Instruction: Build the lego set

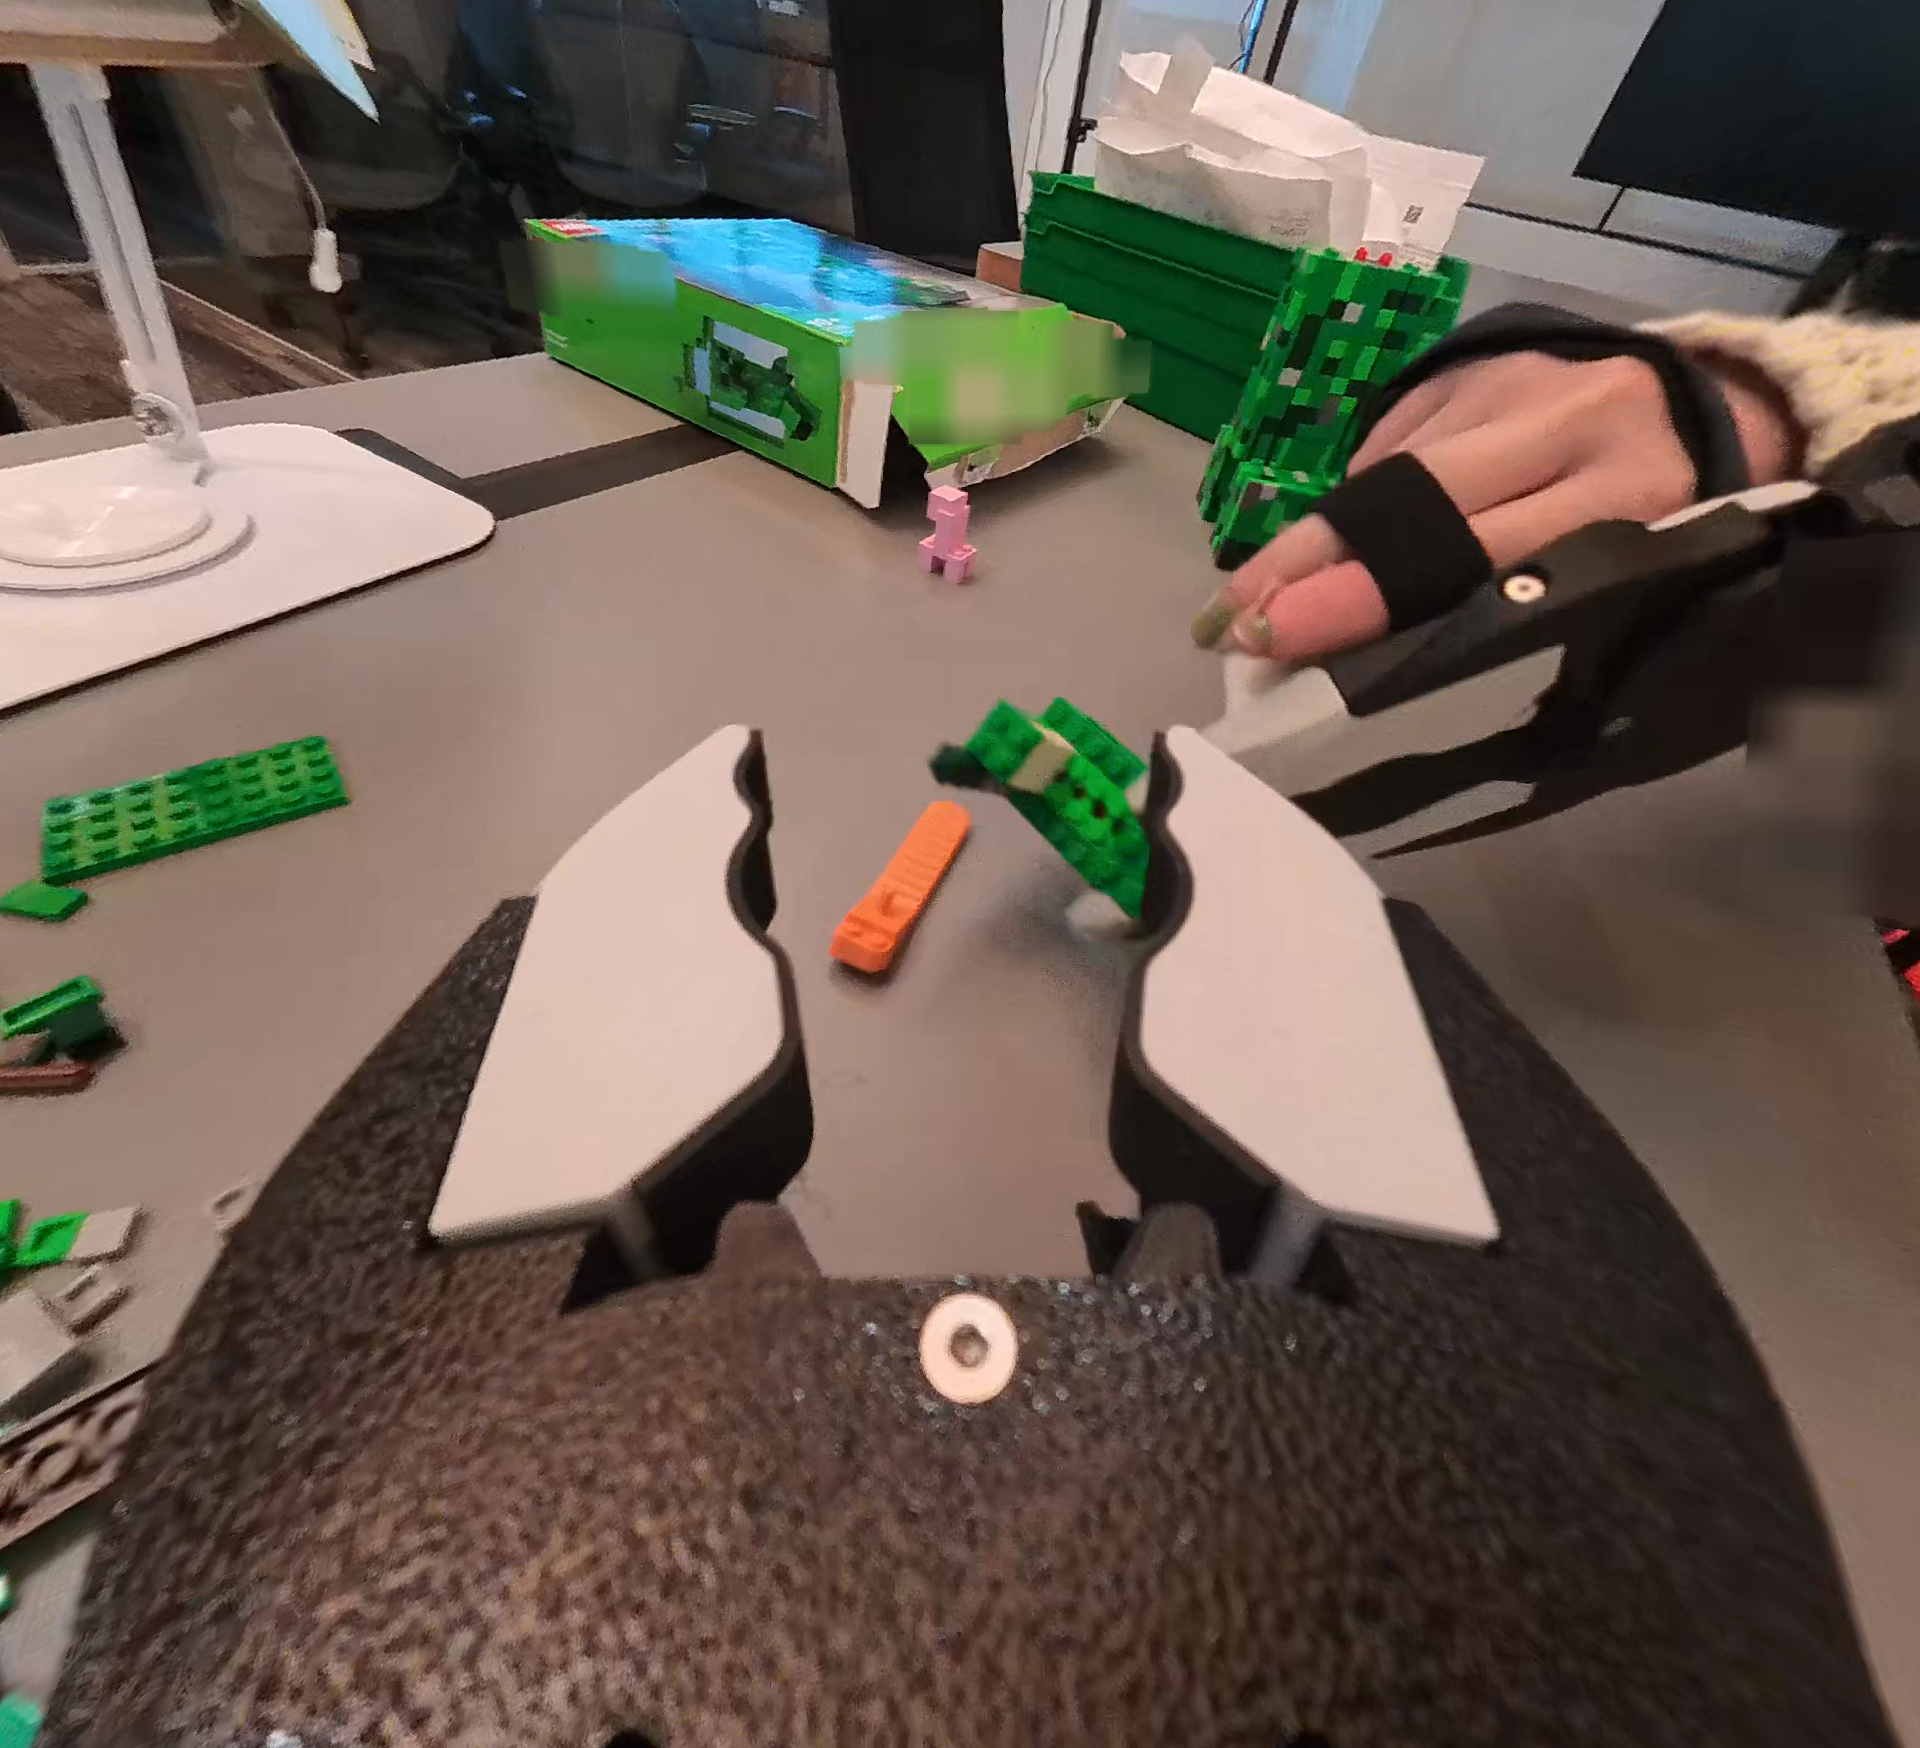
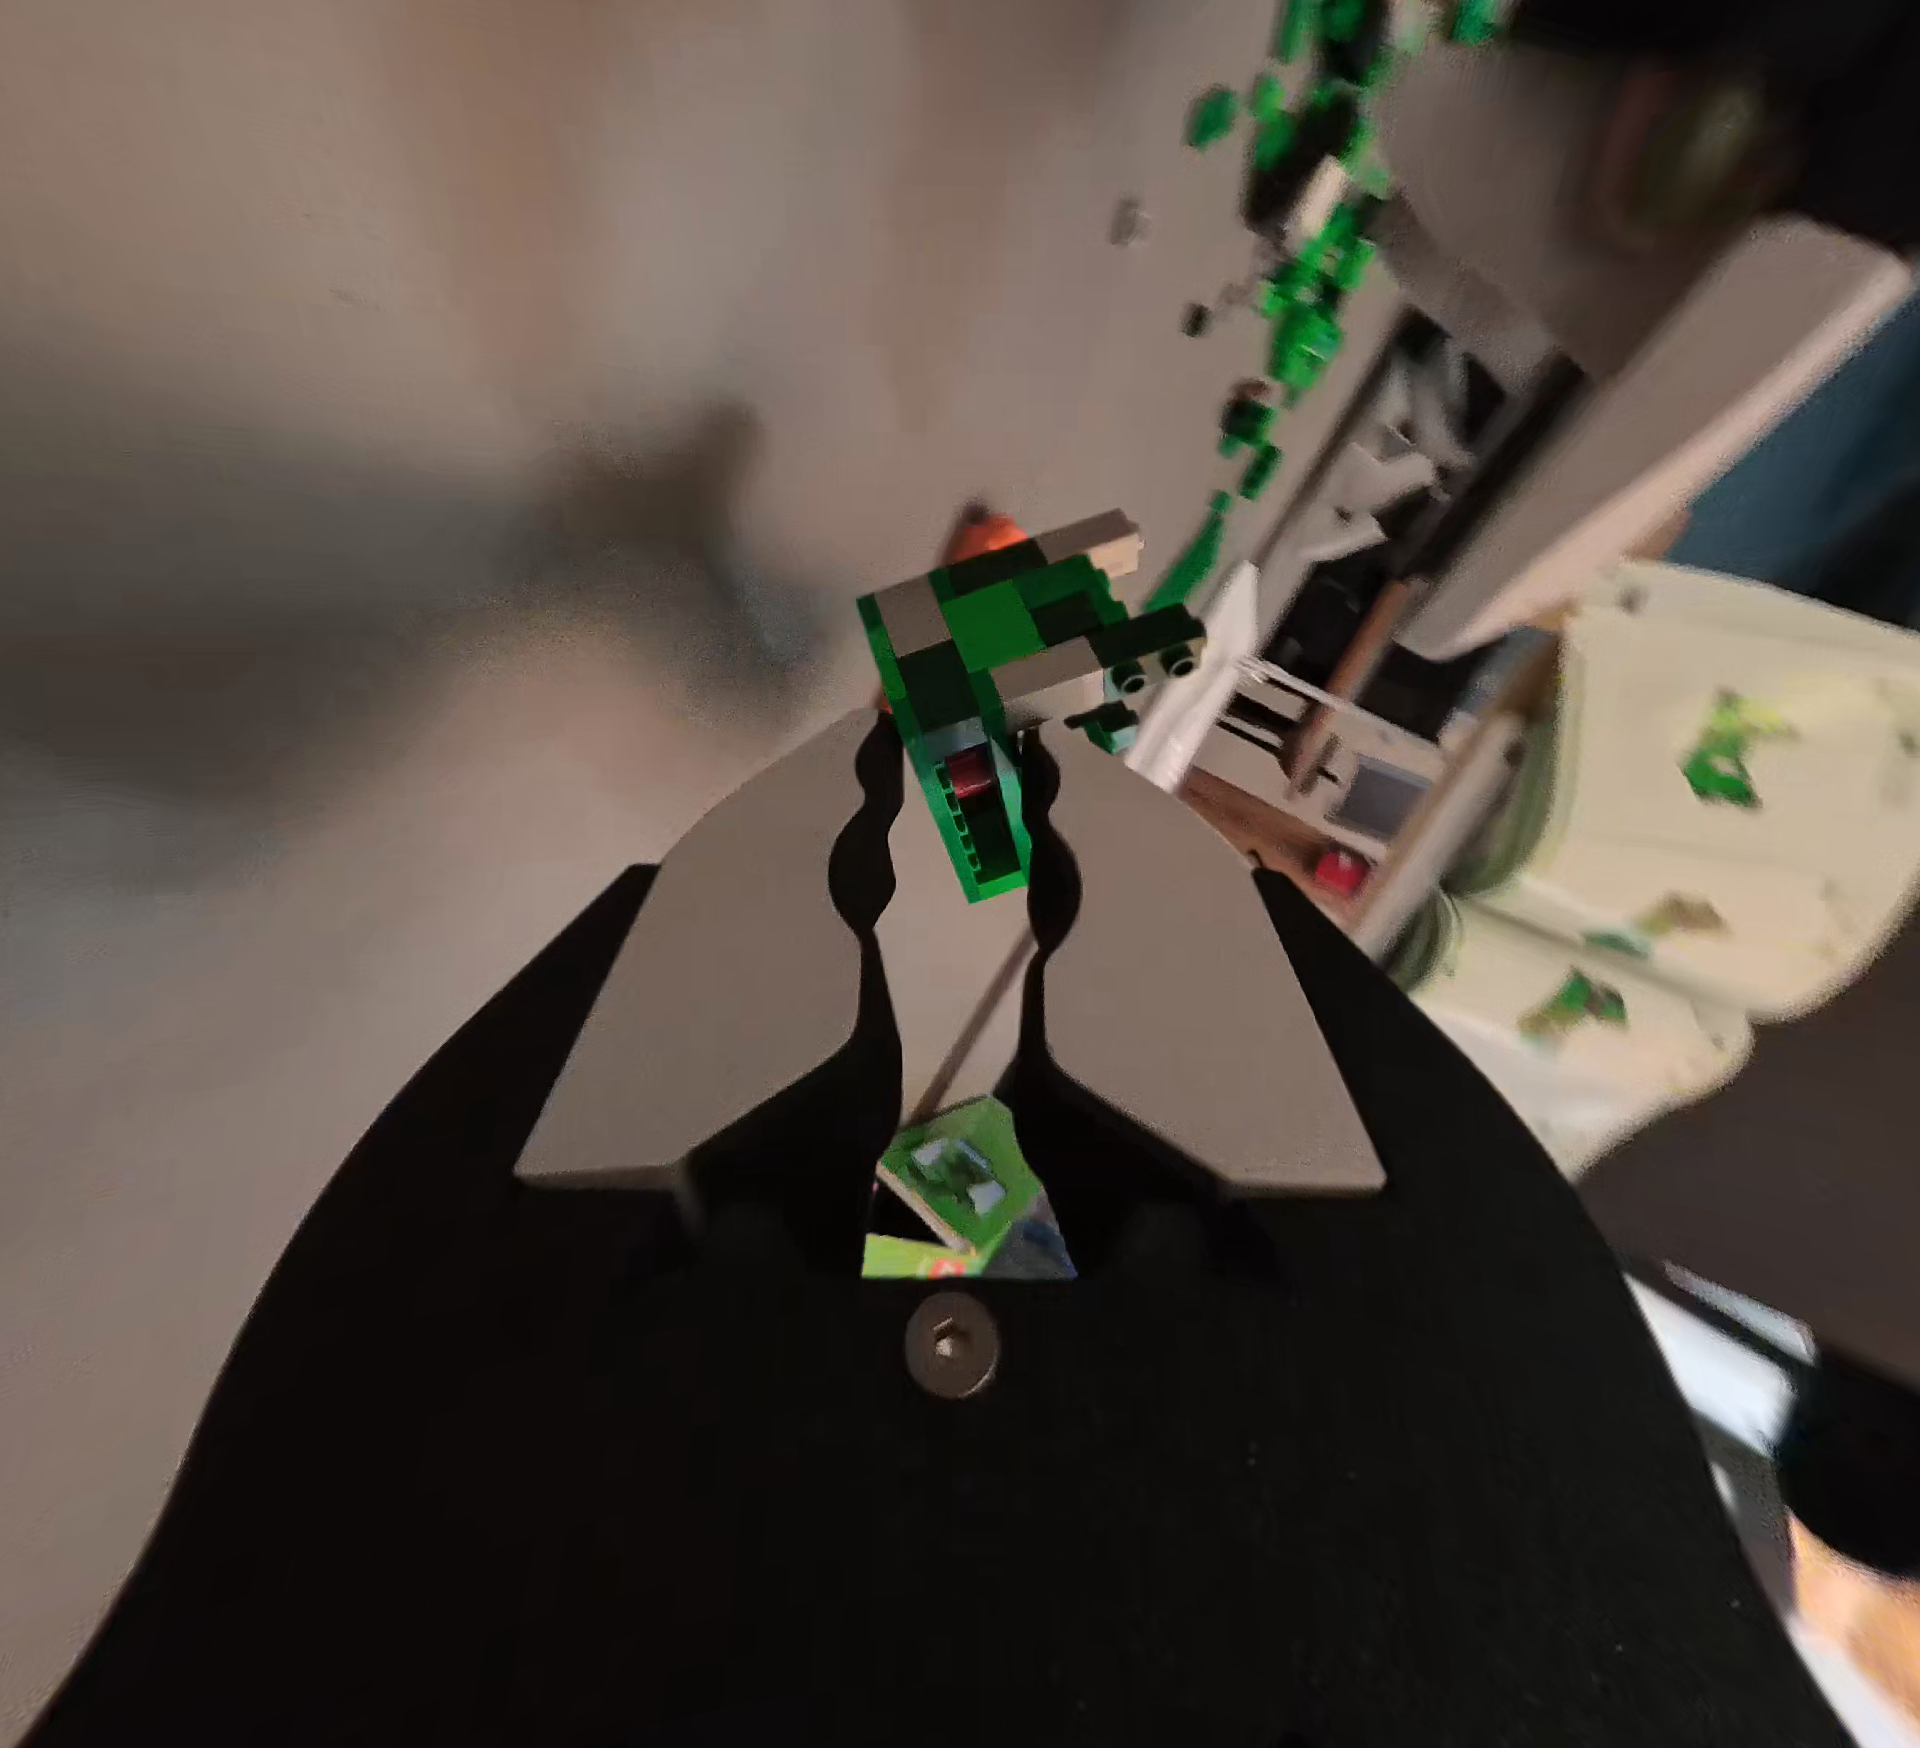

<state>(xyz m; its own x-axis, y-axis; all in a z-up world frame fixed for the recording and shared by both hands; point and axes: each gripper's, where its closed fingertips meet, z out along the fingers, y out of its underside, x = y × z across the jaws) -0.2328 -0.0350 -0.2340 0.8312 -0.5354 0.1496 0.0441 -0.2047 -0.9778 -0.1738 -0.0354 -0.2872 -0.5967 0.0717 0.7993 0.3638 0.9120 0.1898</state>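
Observation:
My right gripper [image 2: 956, 742] is shut on a small green, dark green and grey lego assembly [image 2: 987, 649], which it holds tilted, low over the grey table [image 2: 416, 244]. In the left wrist view this assembly [image 1: 1070, 805] sits just in front of my left gripper's right finger [image 1: 1268, 971], with the right gripper [image 1: 1226, 732] and a gloved hand [image 1: 1507, 472] coming in from the right. My left gripper [image 1: 956, 753] is open and empty. An orange brick separator [image 1: 902, 883] lies on the table between its fingertips.
A green plate [image 1: 192, 805] and loose green and grey pieces [image 1: 52, 1023] lie at the left. A small pink figure [image 1: 948, 535], an open green box [image 1: 779, 337], a tall green block build [image 1: 1330, 389] and green bins [image 1: 1132, 285] stand behind. A lamp base [image 1: 114, 514] is far left.

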